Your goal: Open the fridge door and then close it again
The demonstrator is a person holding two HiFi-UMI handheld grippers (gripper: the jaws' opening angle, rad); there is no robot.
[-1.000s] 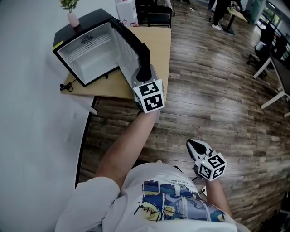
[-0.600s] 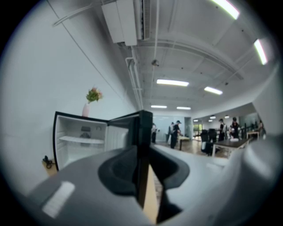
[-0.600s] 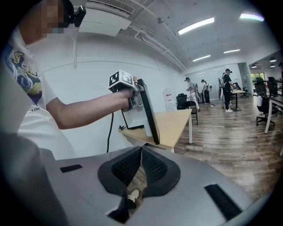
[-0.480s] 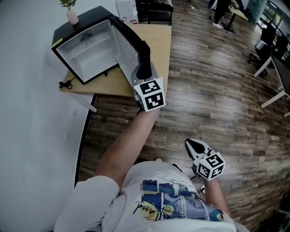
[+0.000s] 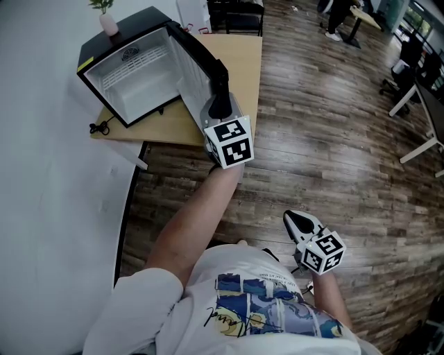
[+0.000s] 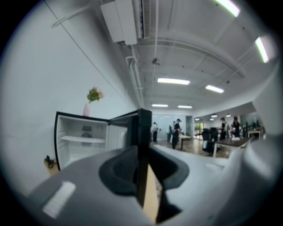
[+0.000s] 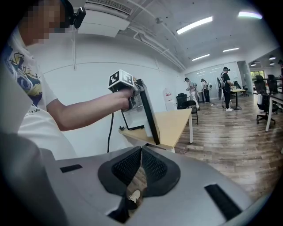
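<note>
A small black fridge (image 5: 132, 76) with a white, empty inside stands on a wooden table (image 5: 244, 76), and its door (image 5: 201, 66) is swung wide open. My left gripper (image 5: 220, 104) is at the door's free edge. In the left gripper view the black door edge (image 6: 143, 132) runs straight between the pads, and the left gripper (image 6: 142, 170) has just been closing onto it. My right gripper (image 5: 297, 223) hangs low by the person's waist, away from the fridge. In the right gripper view the right gripper (image 7: 140, 165) has its pads together with nothing between them.
A pink vase with a plant (image 5: 107, 21) stands on top of the fridge. A black cable (image 5: 100, 128) lies at its left by the white wall. Chairs (image 5: 243, 17) stand behind the table. Desks (image 5: 416, 97) and people stand farther off on the wooden floor.
</note>
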